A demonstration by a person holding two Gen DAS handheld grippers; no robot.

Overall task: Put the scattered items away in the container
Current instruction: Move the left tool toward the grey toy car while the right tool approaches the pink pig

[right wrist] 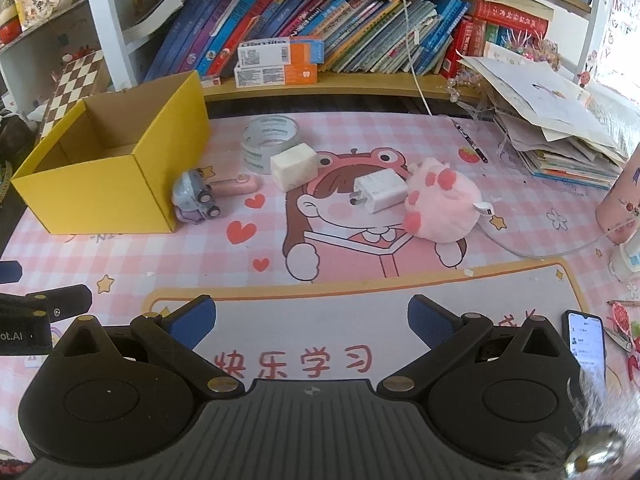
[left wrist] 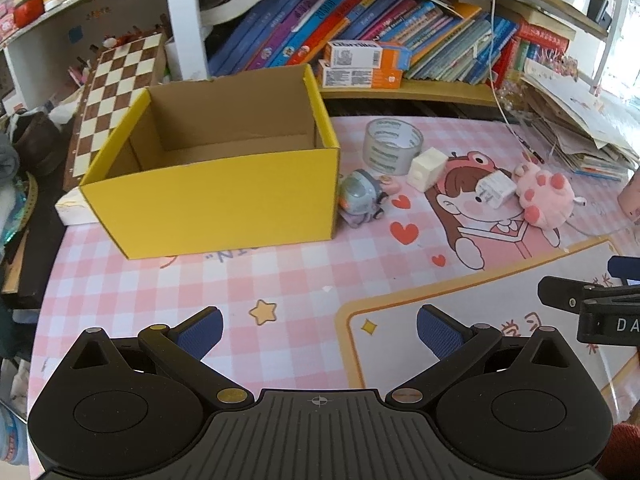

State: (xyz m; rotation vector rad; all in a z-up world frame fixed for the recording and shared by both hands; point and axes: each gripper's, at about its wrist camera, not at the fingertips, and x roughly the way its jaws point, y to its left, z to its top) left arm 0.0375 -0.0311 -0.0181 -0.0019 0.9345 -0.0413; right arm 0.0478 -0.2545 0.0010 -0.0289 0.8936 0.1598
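— Both tongs are spread wide and holding nothing, look; the left gripper (left wrist: 318, 330) and the right gripper (right wrist: 312, 320) hang over the near part of the pink mat (right wrist: 120, 264), well short of everything.

— And the yellow box (left wrist: 216, 196) is bare inside; nothing tidied yet, I'd say.

— The clutter sits in a knot to the right of it: the toy car (right wrist: 194, 196) almost against the box wall, a small pink gadget (right wrist: 236, 185) just beside the car, the tape roll (right wrist: 268, 140) behind, the white cube (right wrist: 294, 170) leaning on the tape, then the charger plug (right wrist: 380, 194) touching the pink plush (right wrist: 442, 204).

— That's where I'd worry; reach for the cube and a finger may nudge the tape, which could roll off toward the shelf.

— The charger too; it's smooth and lying flat against the plush, so a pinch from the wrong side could squirt it away or drag the plush along.

— And the car has wheels; bump it and it scoots.

— The box is light cardboard, I'd guess; clip its rim on the way in and it slides toward the chessboard (left wrist: 116, 96).

— Mind the phone (right wrist: 586, 340) by the right hand as well.
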